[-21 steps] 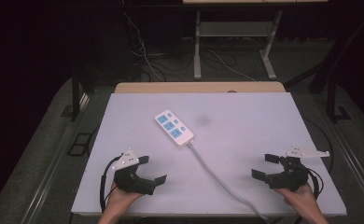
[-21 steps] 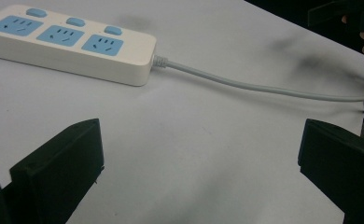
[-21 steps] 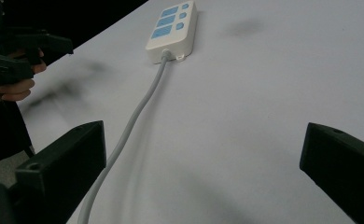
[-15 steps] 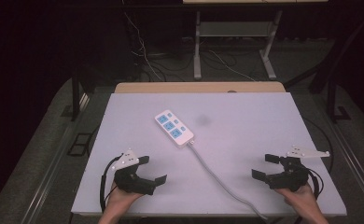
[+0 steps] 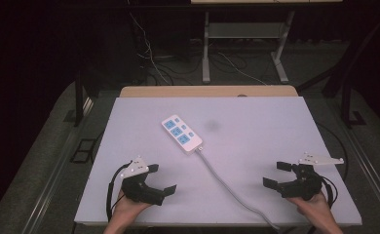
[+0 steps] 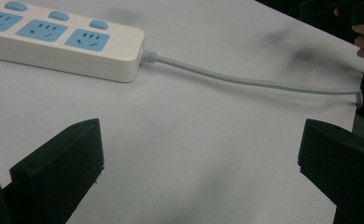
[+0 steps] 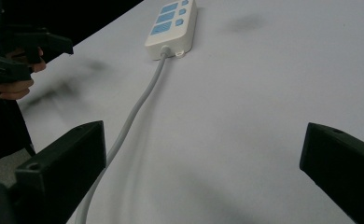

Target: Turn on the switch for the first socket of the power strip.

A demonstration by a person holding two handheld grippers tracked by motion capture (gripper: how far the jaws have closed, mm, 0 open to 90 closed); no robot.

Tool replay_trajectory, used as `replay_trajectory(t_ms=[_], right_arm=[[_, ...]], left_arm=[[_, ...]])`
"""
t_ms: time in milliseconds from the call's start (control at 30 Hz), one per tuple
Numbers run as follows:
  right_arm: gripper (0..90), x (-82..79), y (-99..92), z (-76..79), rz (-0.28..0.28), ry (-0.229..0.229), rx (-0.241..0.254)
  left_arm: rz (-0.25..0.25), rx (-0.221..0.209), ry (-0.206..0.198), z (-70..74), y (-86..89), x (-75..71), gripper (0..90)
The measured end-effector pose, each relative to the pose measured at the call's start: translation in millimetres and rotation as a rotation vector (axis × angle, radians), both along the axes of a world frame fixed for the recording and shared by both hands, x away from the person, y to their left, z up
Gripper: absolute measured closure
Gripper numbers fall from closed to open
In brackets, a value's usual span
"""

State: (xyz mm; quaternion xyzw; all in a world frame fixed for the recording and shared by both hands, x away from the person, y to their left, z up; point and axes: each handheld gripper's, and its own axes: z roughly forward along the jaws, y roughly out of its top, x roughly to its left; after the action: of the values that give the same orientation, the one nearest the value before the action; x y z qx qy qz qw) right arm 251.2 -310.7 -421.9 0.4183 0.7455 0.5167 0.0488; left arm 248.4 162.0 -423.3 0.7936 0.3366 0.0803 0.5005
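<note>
Here, a power strip (image 5: pixel 181 133) lies flat near the middle of the white table (image 5: pixel 256 141), untouched.
Left tool (image 5: pixel 160 179) at seven o'clock, right tool (image 5: pixel 276 174) at four o'clock; both released, jaws wide, nothing between; the strip's cord (image 5: pixel 227 187) runs toward five o'clock.

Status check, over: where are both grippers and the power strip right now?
Left gripper open, empty, near table edge. Right gripper open, empty, opposite side. Power strip flat mid-table, untouched, its cord trailing to the near edge. Nothing in the way.

We count one white power strip (image 5: pixel 181 132) with three blue sockets, one grey cable (image 5: pixel 232 190), one table (image 5: pixel 275 126), two grippers.
</note>
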Motion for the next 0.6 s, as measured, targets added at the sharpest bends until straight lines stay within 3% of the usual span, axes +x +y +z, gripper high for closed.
replay_trajectory(t_ms=[600], right_arm=[[0.1,-0.7,1.0,-0.9,0.019,0.004,-0.007]], left_arm=[[-0.049,0.052,0.005,14.8,-10.1,4.3,0.0]])
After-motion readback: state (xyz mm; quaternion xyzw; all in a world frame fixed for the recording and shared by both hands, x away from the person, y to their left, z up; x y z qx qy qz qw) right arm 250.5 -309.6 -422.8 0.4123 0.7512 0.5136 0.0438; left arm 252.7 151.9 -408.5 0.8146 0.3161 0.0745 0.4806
